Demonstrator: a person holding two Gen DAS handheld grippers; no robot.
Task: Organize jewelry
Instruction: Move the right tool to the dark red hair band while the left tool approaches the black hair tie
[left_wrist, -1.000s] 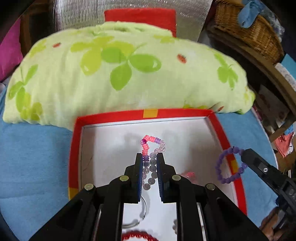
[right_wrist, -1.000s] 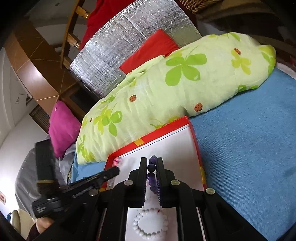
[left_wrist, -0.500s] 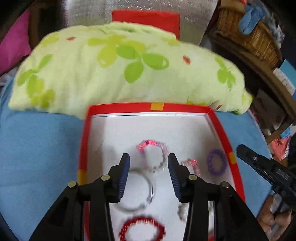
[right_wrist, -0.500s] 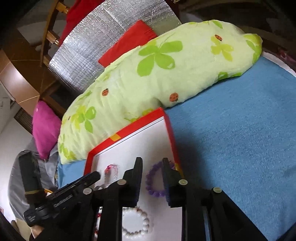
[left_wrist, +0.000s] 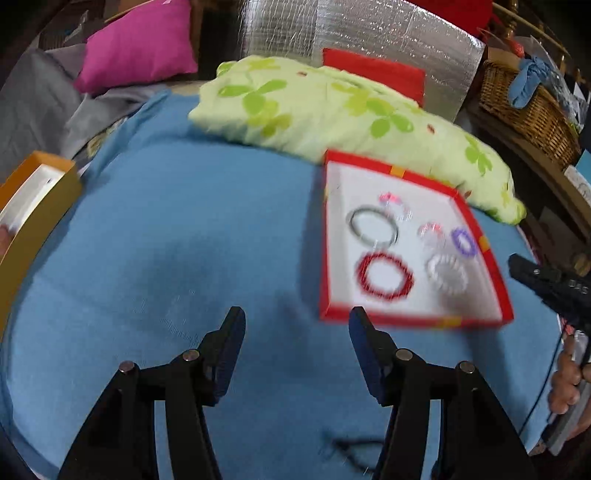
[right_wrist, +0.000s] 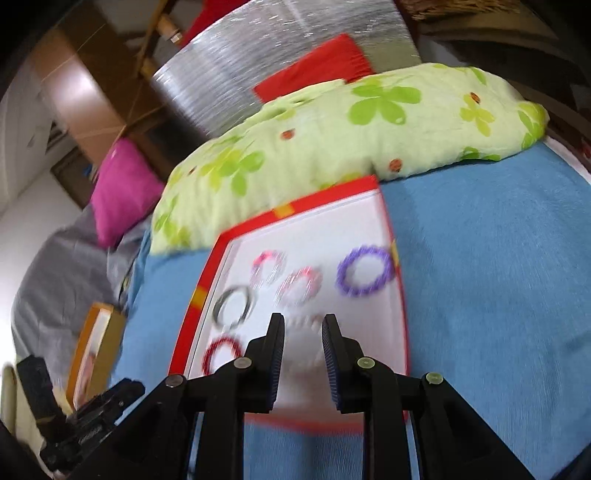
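Two grippers: both carry nothing.
Left gripper (left_wrist: 295, 325): jaws wide and just been opening, only blue cloth (left_wrist: 184, 240) between them; it hangs over bare cloth at 6 o'clock in the left wrist view.
Right gripper (right_wrist: 303, 328): jaws a narrow gap, opened a little within the last second, nothing pinched; its tips hang over the near end of the tray, above a blurred white bead bracelet (right_wrist: 306, 321).
Red-rimmed tray (left_wrist: 324, 240): at 2 o'clock from the left gripper, flat on the cloth, white floor.
Jewelry in tray, near to far: red bead bracelet (left_wrist: 386, 275) and white one; silver bangle (left_wrist: 373, 224), pink-clear bracelet (left_wrist: 430, 232), purple bead bracelet (left_wrist: 464, 240); a second pink-clear bracelet (left_wrist: 395, 201) farthest.
Orange box (left_wrist: 44, 206): open, at 9 o'clock, well apart from the tray.
Green floral pillow (left_wrist: 332, 107): at 12 o'clock, touching the tray's far rim.
Silver foil panel (left_wrist: 351, 33): behind the pillow.
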